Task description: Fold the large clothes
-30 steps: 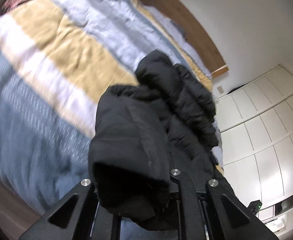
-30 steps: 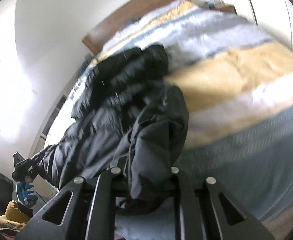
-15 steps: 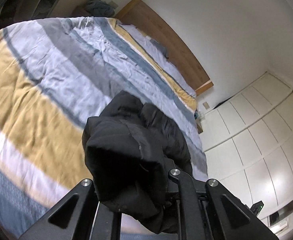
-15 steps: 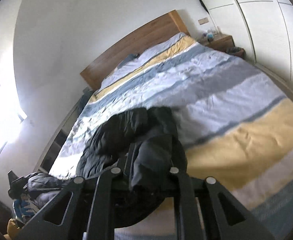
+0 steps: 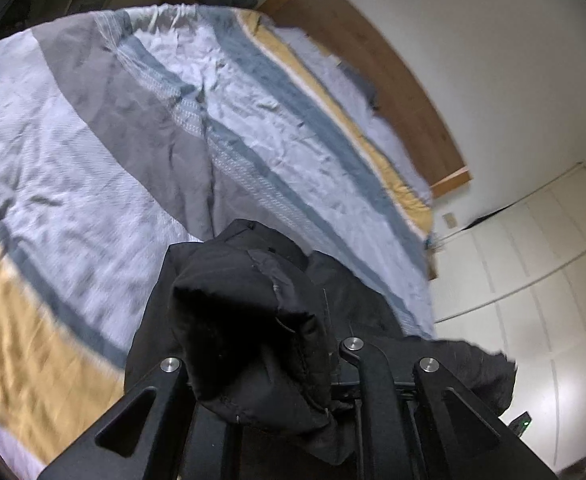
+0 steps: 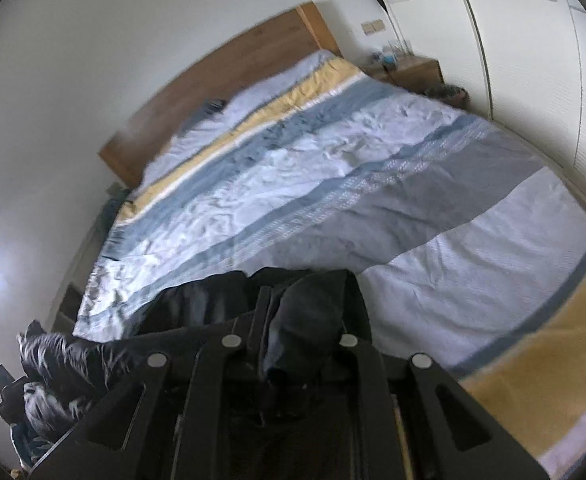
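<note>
A black padded jacket [image 5: 253,300] hangs bunched over the striped bed [image 5: 173,120]. My left gripper [image 5: 261,360] has a thick fold of it between its fingers, and its jaws are opening slightly while the fabric stays pinched. In the right wrist view the same jacket [image 6: 309,304] is clamped in my right gripper [image 6: 289,344], which is shut on a fold. The rest of the jacket stretches away to the lower left, sagging off the bed's side. Both grippers are held above the bedcover [image 6: 333,168], pointing down toward it.
The bedcover has blue, grey, white and yellow stripes and lies wrinkled but flat. A wooden headboard [image 6: 233,68] stands at the far end, with a nightstand [image 6: 413,72] beside it. White wardrobe doors [image 5: 533,280] run along one side. A heap of clothes [image 6: 41,408] lies beside the bed.
Both grippers have travelled up the bed toward the headboard and risen, carrying the jacket. The near yellow stripe has slid back; the far stripes and headboard now fill the views.
</note>
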Tool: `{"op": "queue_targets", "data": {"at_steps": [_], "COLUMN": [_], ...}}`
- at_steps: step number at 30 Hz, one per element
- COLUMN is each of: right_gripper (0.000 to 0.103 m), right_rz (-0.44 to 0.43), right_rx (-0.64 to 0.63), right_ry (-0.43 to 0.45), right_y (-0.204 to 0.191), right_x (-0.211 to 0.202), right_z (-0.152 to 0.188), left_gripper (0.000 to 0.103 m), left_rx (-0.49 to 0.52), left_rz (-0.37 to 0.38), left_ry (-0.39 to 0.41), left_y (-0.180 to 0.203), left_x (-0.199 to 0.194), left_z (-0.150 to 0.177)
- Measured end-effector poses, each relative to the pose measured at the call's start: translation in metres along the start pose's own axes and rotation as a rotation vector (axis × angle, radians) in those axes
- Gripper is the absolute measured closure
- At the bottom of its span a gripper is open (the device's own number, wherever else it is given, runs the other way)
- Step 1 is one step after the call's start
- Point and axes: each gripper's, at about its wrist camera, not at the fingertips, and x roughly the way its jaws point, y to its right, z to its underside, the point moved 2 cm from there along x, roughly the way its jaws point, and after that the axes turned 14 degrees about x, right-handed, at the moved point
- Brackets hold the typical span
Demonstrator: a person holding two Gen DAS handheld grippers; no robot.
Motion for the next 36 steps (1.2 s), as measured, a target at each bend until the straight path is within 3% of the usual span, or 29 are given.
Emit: {"op": "queue_targets", "data": {"at_steps": [9, 16, 20, 21, 22, 23, 24, 25, 27, 31, 36], "right_gripper": [0.089, 0.086, 0.078, 0.067, 0.042, 0.028, 0.016, 0.016, 0.016, 0.016, 0.016], "right_rz": [0.116, 0.109, 0.072, 0.06, 0.053, 0.06, 0.059, 0.043, 0.016, 0.021, 0.006], "right_rx": [0.052, 0.077, 0.106, 0.119, 0.138, 0.155, 0.172, 0.187, 0.213, 0.177, 0.053], "right_ry": [-0.104, -0.15, -0.155, -0.151, -0.144, -0.128, -0.108, -0.098, -0.092, -0.056, -0.043], "right_y": [0.032, 0.047, 0.052, 0.052, 0.053, 0.056, 0.058, 0.059, 0.061, 0.048, 0.015], "right_x": [0.14, 0.187, 0.183, 0.179, 0.173, 0.166, 0.157, 0.15, 0.136, 0.104, 0.065], "right_z": [-0.005, 0.001, -0.002, -0.004, -0.006, -0.009, -0.012, -0.016, -0.025, -0.035, -0.026], "left_gripper": [0.082, 0.082, 0.077, 0.072, 0.064, 0.059, 0.043, 0.031, 0.026, 0.022, 0.022], "left_rx": [0.005, 0.019, 0.0, -0.008, -0.023, -0.039, -0.057, -0.072, -0.085, -0.078, 0.011], "left_rz": [-0.049, -0.009, 0.002, 0.005, 0.008, 0.01, 0.012, 0.008, -0.01, -0.033, -0.118], "left_ry": [-0.148, -0.183, -0.181, -0.177, -0.168, -0.158, -0.144, -0.123, -0.092, -0.052, -0.05], "left_y": [-0.036, -0.043, -0.043, -0.043, -0.043, -0.043, -0.043, -0.043, -0.042, -0.04, -0.025], "left_x": [0.138, 0.176, 0.168, 0.165, 0.158, 0.152, 0.146, 0.139, 0.127, 0.097, 0.058], "left_z": [-0.015, -0.012, -0.012, -0.012, -0.014, -0.016, -0.019, -0.022, -0.031, -0.045, -0.041]}}
